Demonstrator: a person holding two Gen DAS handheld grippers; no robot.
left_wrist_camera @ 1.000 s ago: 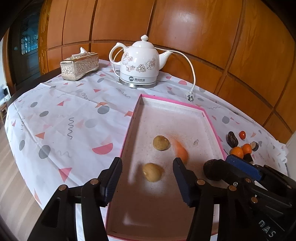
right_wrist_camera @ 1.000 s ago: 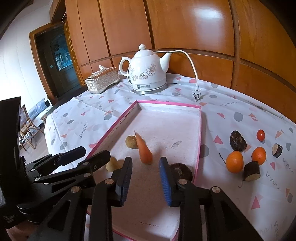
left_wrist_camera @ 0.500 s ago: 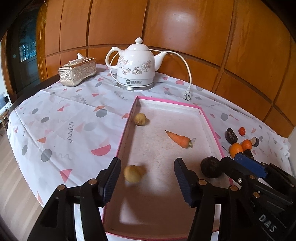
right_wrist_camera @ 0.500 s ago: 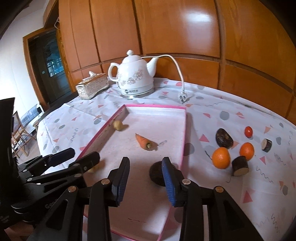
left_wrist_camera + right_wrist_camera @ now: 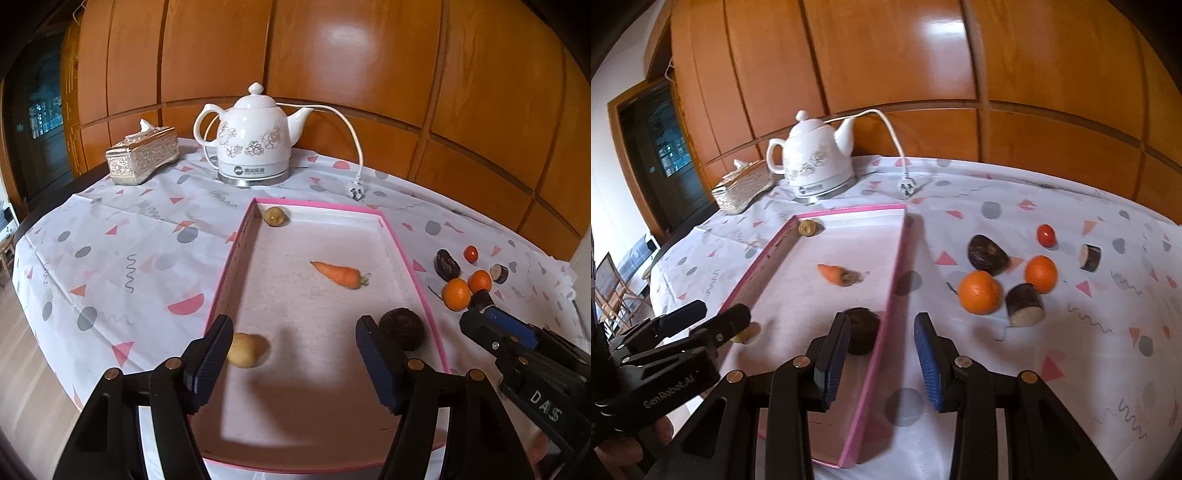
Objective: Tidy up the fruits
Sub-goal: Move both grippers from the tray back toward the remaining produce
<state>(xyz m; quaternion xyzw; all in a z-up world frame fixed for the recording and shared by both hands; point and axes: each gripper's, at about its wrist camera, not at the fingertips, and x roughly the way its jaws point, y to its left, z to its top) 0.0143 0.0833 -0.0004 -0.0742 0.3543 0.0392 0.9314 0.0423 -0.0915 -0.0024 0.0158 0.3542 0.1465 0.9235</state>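
Tray [image 5: 424, 295], pink-rimmed: holds carrot [image 5: 338, 274], two kiwis, dark round fruit; light, rigid.
Oranges [image 5: 979, 291] on tablecloth, right of tray: firm, round, prone to roll; judged best gripped across middle.
Left gripper [image 5: 291, 354], right gripper [image 5: 881, 354]: jaws apart, empty.
Writing: "GenRobot.AI", "DAS" on gripper bodies; kettle [image 5: 253, 136] label unreadable.

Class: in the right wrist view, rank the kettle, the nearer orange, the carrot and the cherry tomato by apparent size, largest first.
1. kettle
2. nearer orange
3. carrot, partly blurred, so close to the orange
4. cherry tomato
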